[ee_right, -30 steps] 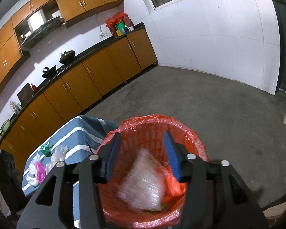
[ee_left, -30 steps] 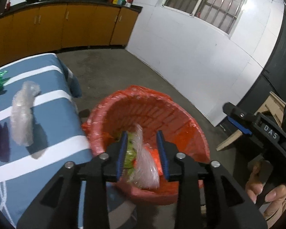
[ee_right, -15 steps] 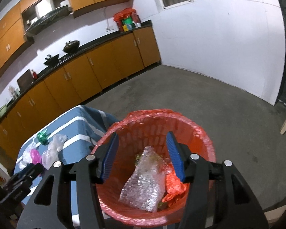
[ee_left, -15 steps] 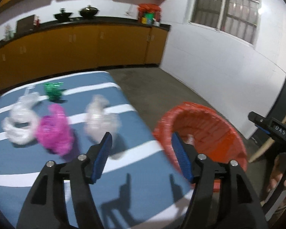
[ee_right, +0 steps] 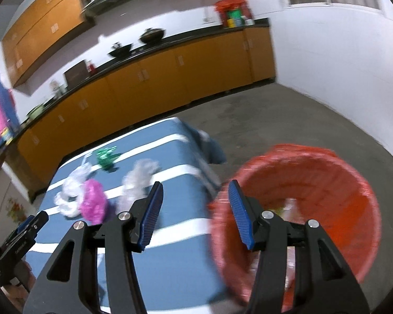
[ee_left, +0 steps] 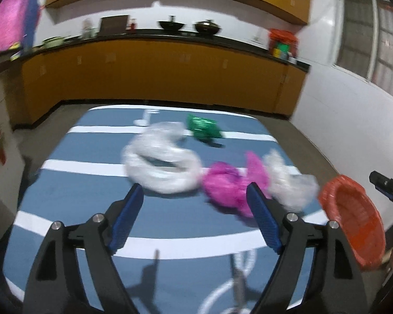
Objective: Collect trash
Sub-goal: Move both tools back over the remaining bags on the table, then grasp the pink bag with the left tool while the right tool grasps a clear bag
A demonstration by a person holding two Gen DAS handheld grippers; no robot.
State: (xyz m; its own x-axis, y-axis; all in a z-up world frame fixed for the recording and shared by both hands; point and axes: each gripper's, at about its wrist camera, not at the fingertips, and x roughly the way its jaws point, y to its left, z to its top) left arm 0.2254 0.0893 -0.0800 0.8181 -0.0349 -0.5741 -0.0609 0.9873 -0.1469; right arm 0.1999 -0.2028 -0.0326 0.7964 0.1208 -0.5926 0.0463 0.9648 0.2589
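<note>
Left gripper [ee_left: 194, 219]: jaws wide and opening, nothing between them, aimed down at the bench [ee_left: 73, 191] just short of the trash pile. Right gripper [ee_right: 194, 212]: jaws about half open, empty, straddling the gap between bench edge and bin [ee_right: 301, 198].

Trash left on the bench, all blurred: pink bag [ee_left: 228, 188] dead ahead of the left jaws, touching the white bag [ee_left: 162, 167] on its left and the clear wrap [ee_left: 288, 183] on its right. Green wrapper [ee_left: 203, 129] sits apart, further up the frame.

Handling, my read: all thin film, near weightless, soft, crushes flat, slippery. No fragility concern. Pinch a bunched fold at the thick middle, not a loose edge, or it likely slides out. Pink bag is the closest target; white and clear pieces touch it and may drag along.

Bin with red liner sits at the right edge in the left view, lower right in the right view, off the bench end, already holding some trash.

Obstructions: none on the bench path. The grippers are close to each other near the bin, so crossing is the main risk. Cabinets [ee_left: 154, 76] and wall are well back.
</note>
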